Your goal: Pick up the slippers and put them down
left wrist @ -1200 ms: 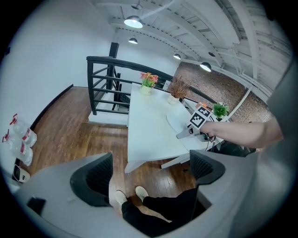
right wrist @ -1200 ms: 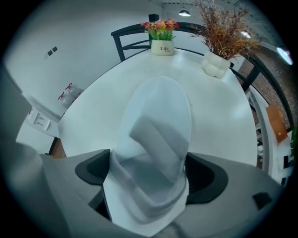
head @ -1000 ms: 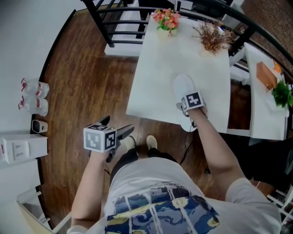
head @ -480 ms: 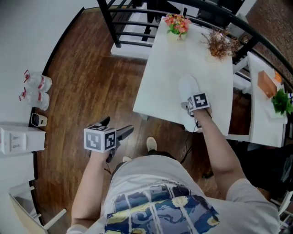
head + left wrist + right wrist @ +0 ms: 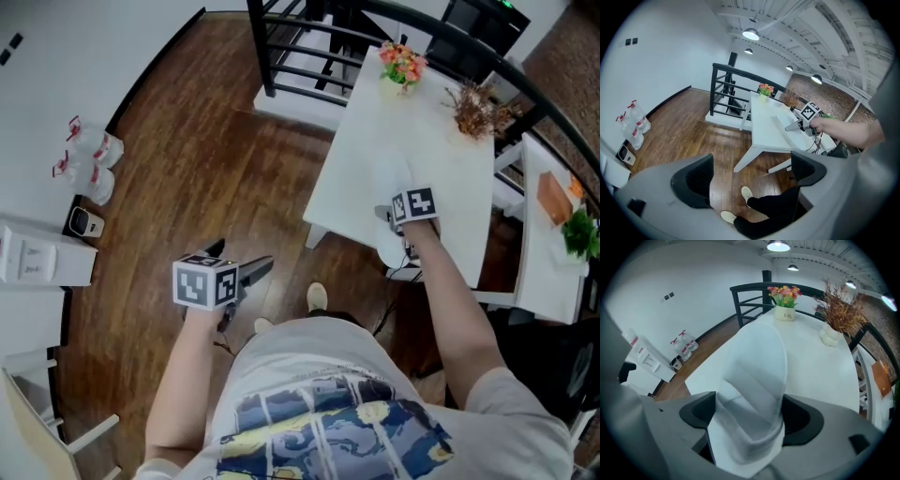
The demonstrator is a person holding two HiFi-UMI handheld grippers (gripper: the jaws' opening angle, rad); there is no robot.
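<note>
My right gripper (image 5: 398, 221) is shut on a white slipper (image 5: 754, 376), gripped near its heel with the toe pointing away over the white table (image 5: 375, 122). In the right gripper view both pads press the slipper's sides and it hangs clear above the tabletop (image 5: 820, 366). The same slipper (image 5: 390, 187) is hard to tell from the white top in the head view. My left gripper (image 5: 261, 269) is open and empty over the wooden floor, left of the table. The left gripper view shows its jaws (image 5: 750, 173) wide apart, with the right gripper (image 5: 802, 123) and slipper beyond.
A flower pot (image 5: 401, 64) and a dried plant (image 5: 478, 108) stand at the table's far end. A black railing (image 5: 300, 47) runs behind it. Water bottles (image 5: 89, 159) and a white box (image 5: 42, 258) sit by the left wall. The person's feet (image 5: 317, 298) are near the table's front edge.
The right gripper has closed on the slipper and raised it off the table. The whole scene has slid right in the head view as the person shifted; the left gripper stays open.
</note>
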